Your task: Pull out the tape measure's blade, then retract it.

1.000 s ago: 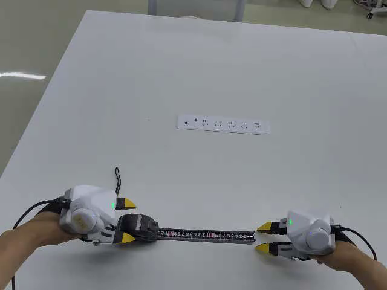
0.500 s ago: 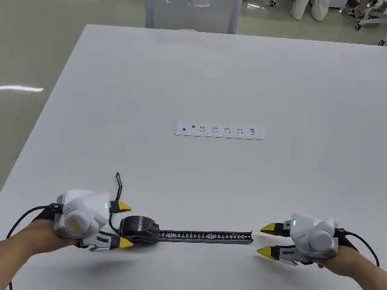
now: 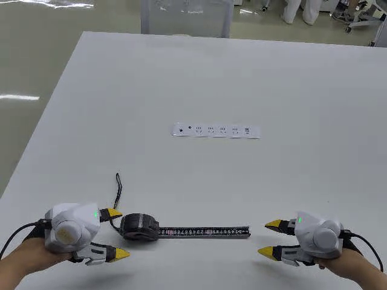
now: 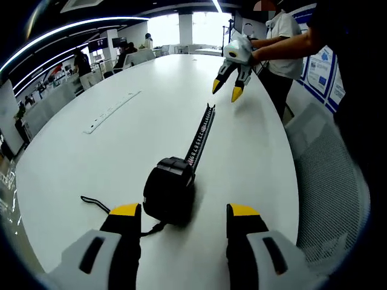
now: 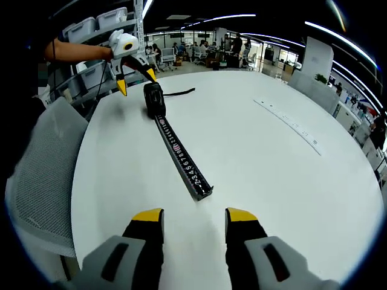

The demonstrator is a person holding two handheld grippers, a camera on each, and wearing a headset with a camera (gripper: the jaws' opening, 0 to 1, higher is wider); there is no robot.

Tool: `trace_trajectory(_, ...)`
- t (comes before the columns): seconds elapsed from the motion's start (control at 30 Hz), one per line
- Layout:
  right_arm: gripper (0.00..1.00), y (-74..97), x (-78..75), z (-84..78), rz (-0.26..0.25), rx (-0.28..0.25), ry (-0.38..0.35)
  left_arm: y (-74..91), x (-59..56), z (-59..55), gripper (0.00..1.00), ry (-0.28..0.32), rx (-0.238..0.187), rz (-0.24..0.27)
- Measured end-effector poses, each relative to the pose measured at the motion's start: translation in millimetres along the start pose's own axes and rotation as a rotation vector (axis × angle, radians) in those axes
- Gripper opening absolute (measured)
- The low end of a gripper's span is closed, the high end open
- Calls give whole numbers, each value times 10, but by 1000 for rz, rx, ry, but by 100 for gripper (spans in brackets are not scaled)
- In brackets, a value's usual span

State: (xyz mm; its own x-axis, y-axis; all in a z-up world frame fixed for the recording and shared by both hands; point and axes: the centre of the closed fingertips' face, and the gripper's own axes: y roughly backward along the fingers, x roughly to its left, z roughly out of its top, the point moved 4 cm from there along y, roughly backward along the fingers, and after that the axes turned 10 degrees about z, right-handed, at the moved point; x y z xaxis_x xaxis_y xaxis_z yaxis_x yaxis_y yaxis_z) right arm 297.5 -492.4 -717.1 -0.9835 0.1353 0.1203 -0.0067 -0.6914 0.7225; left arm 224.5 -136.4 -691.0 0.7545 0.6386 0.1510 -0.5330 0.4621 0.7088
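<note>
- While flat at lower centre of head view, tape measure has blade out on table.
- left gripper lower left, jaws apart, empty.
- right gripper lower right, jaws apart, empty.
</note>
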Motion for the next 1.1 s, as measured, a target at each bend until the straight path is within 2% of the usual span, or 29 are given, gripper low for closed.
trace_trajectory(0.13,43,39,67,23,-24,-20,-17,58,-39,-12,54,26,-15,38)
trace_trajectory(0.3,49,103,159,46,-63,-48,-54,135,-98,-52,59,71,-7,94)
trace_trajectory(0.43,54,144,253,57,-99,-71,-77,189,-162,-87,64,148,-18,134)
trace_trajectory(0.5,56,154,301,58,-113,-82,-90,216,-186,-111,65,180,-18,179)
trace_trajectory(0.6,58,168,358,63,-133,-97,-112,236,-264,-119,68,245,-36,200)
trace_trajectory(0.7,62,179,415,81,-153,-116,-139,247,-344,-142,71,254,-31,209)
trace_trajectory(0.8,65,190,487,114,-168,-134,-162,267,-406,-133,73,274,-28,232)
trace_trajectory(0.87,67,195,531,121,-182,-140,-177,291,-434,-108,76,305,-41,253)
trace_trajectory(0.97,70,208,586,148,-205,-176,-212,316,-479,-82,80,327,-56,277)
trace_trajectory(1.1,75,214,663,159,-233,-180,-222,354,-564,-60,84,362,-70,303)
